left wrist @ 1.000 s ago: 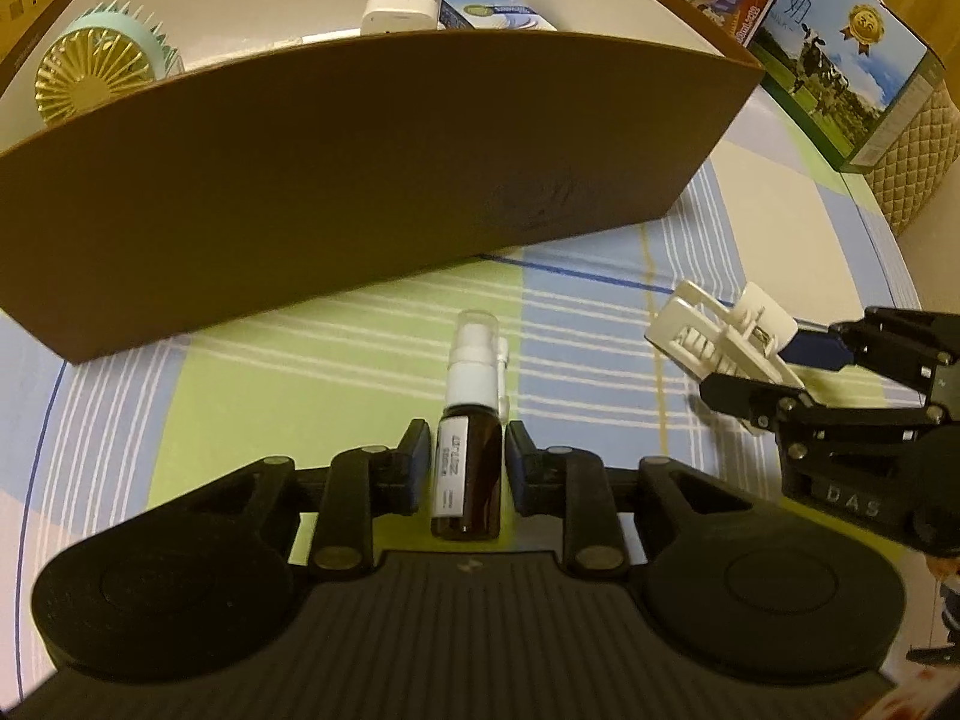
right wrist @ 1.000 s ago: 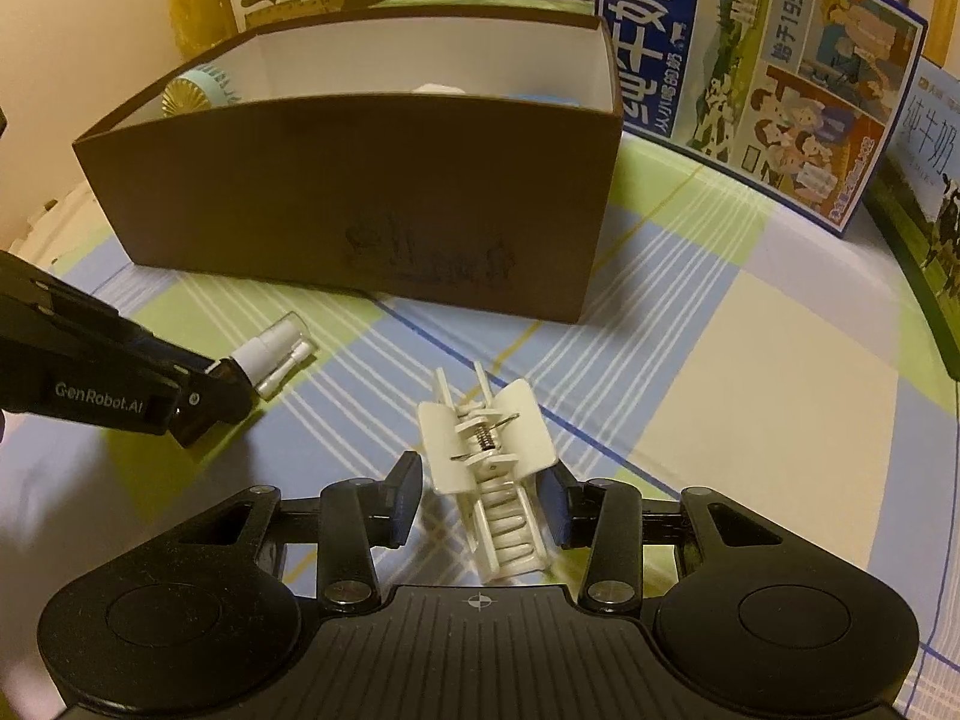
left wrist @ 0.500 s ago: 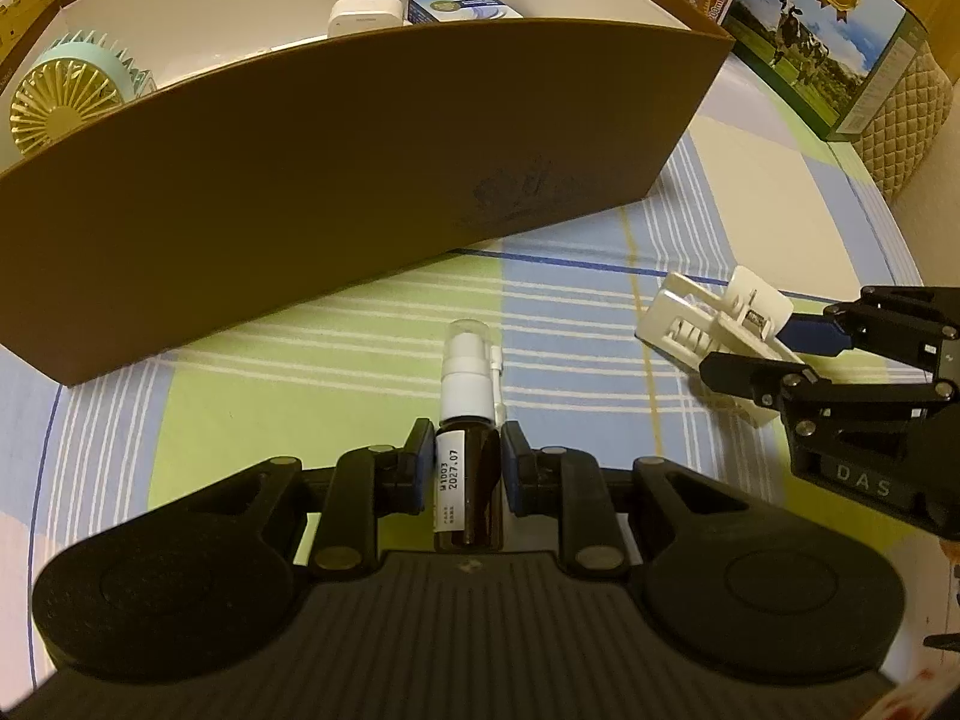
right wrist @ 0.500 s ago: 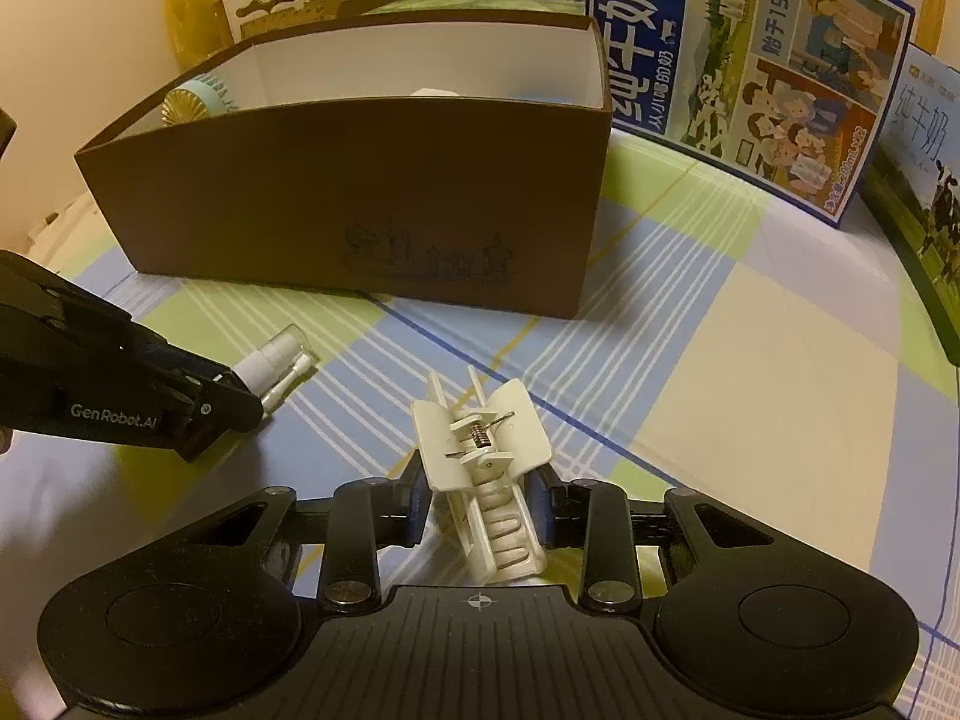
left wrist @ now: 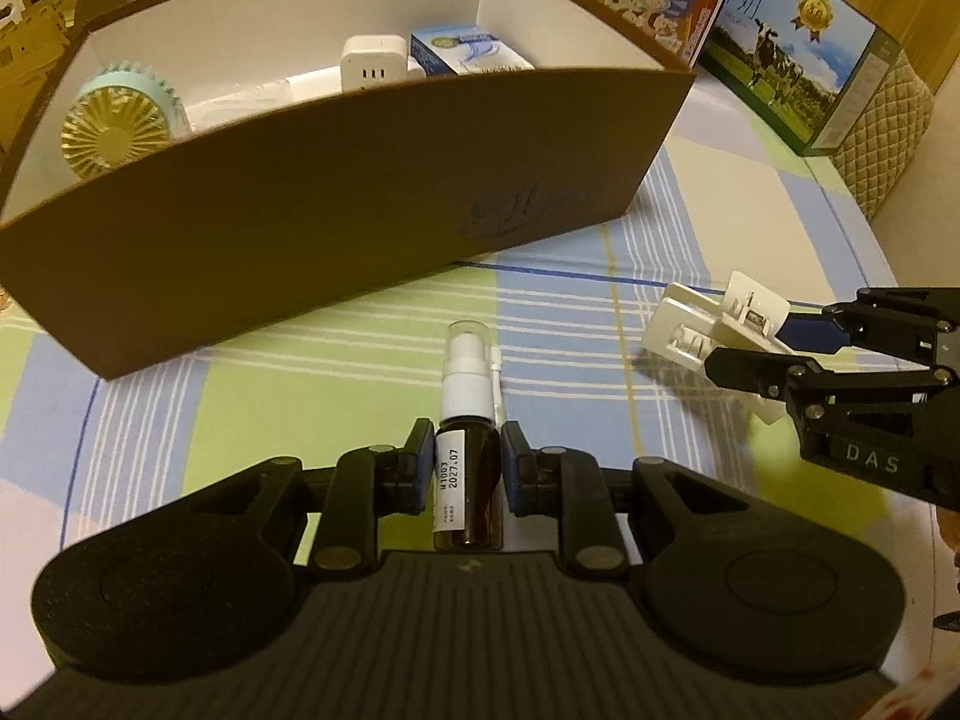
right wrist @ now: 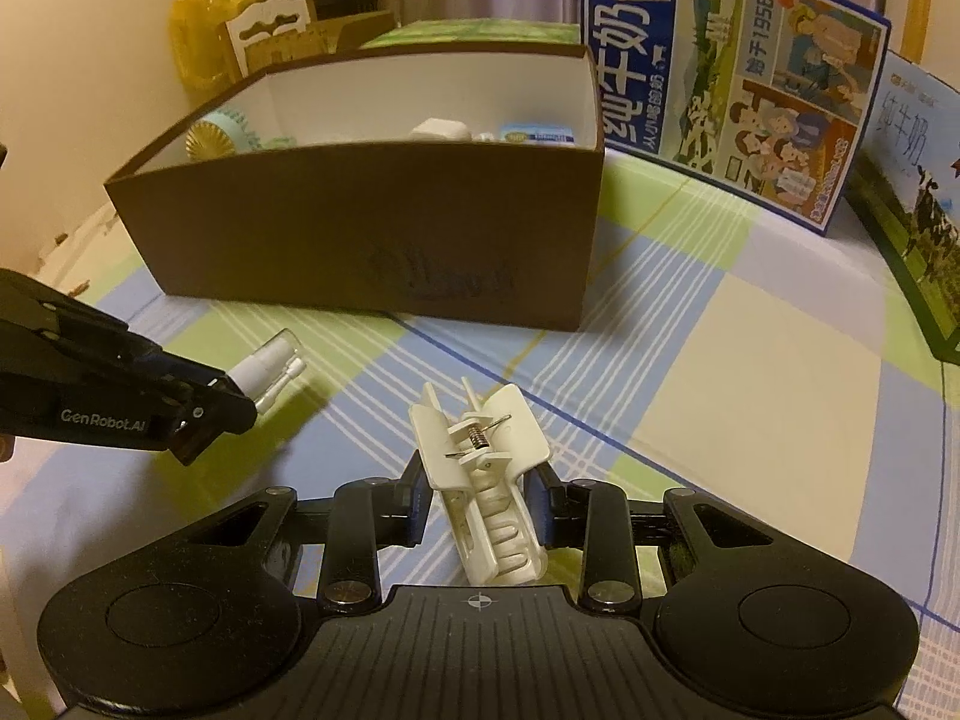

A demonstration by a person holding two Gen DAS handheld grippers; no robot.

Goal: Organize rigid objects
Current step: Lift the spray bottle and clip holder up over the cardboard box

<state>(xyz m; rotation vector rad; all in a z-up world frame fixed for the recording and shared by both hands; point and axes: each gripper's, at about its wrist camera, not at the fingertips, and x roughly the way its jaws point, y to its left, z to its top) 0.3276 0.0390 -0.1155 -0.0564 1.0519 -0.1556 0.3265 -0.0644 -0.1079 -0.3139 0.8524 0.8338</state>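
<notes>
- The left gripper [left wrist: 467, 468] is clamped on a brown spray bottle [left wrist: 467, 480] at its body, nozzle pointing forward, in front of the brown box [left wrist: 360, 228].
- The right gripper [right wrist: 479, 507] has its jaws pressed on a white plastic clip [right wrist: 480, 468], after closing in on it.
- Both items look light and stiff; the bottle is likely smooth, so its labelled middle suits gripping.
- Readable: "2027.07" on the bottle; "GenRobot.AI" and "DAS" on the grippers.
</notes>
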